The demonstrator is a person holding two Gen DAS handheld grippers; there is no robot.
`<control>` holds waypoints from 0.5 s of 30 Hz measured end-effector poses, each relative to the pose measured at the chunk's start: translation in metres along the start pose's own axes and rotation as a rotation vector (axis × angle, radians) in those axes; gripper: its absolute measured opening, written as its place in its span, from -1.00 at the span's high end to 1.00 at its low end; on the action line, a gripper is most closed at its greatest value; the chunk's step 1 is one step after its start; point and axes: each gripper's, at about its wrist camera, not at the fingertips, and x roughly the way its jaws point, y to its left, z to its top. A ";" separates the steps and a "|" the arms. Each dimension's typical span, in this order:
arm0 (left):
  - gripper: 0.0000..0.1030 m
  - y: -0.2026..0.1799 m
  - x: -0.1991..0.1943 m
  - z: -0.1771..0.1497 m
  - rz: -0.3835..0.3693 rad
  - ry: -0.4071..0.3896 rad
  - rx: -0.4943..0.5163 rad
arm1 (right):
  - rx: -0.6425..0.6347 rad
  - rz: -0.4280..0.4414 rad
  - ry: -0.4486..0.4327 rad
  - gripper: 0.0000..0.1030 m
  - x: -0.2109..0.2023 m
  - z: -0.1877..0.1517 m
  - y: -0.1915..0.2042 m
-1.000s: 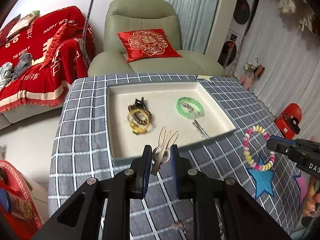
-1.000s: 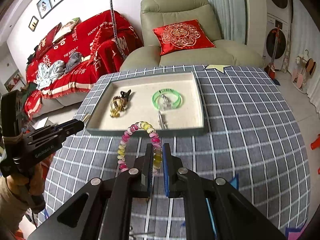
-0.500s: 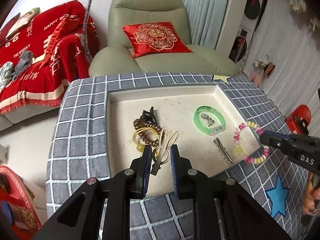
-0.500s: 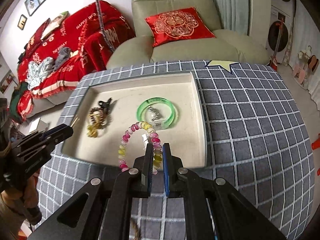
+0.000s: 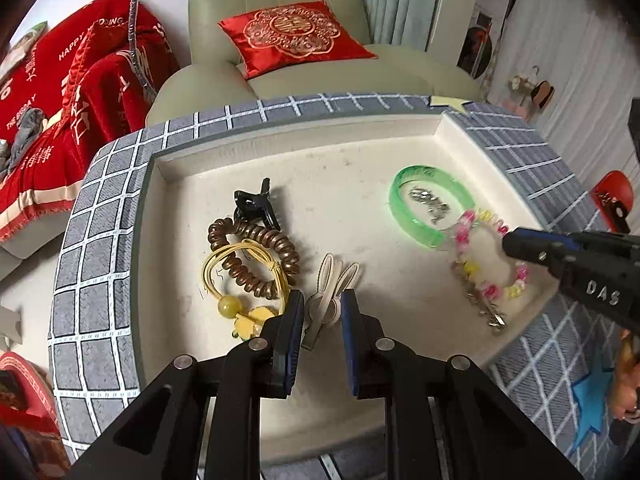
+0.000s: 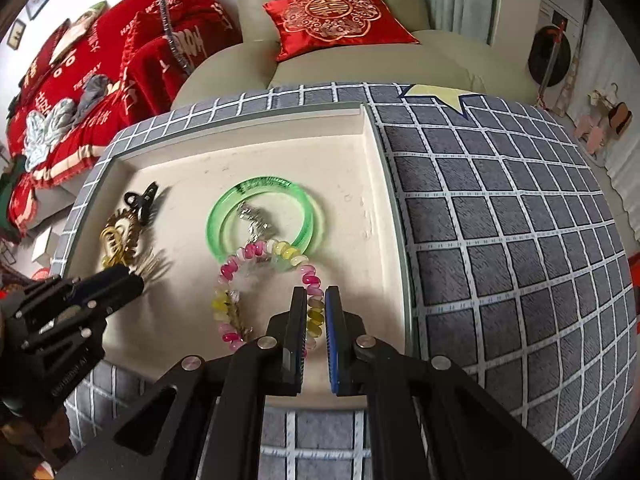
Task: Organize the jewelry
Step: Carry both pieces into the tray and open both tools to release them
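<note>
A cream-lined tray lies on a desk covered in grey cloth with a white grid.

In the left wrist view, the left gripper sits at lower centre, over the near part of the tray. Its fingers stand only a little apart and pinch the metal base of a beige rabbit-ear hair clip, whose two ears stick up past the tips. Just left of it in the tray lie a yellow cord hair tie with a bead and a brown spiral hair tie that overlap, with a black claw clip touching the spiral tie's upper side.

At right of the frame a green bangle lies flat around a small silver piece. A silver hair clip lies below the bangle, near the tray's right wall.

In the right wrist view, the right gripper is at lower centre, its fingers nearly together and clamped on the near side of a pink, yellow and white beaded bracelet. The bracelet's loop reaches up to the green bangle's lower edge and hangs over the silver hair clip; whether it rests on the tray floor cannot be told. The left gripper shows at the left edge of this view, over the hair ties.

Beyond the desk stand a pale green armchair with a red embroidered cushion.
</note>
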 end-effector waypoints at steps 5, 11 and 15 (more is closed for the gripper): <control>0.32 -0.001 0.005 0.004 0.036 -0.009 0.004 | 0.011 -0.015 -0.001 0.81 0.012 0.006 -0.002; 0.32 -0.001 0.008 0.006 0.070 -0.027 -0.007 | 0.002 -0.017 -0.011 0.80 0.014 0.003 0.001; 0.32 -0.001 0.007 0.005 0.071 -0.031 -0.004 | 0.018 -0.003 -0.003 0.80 0.013 0.003 -0.001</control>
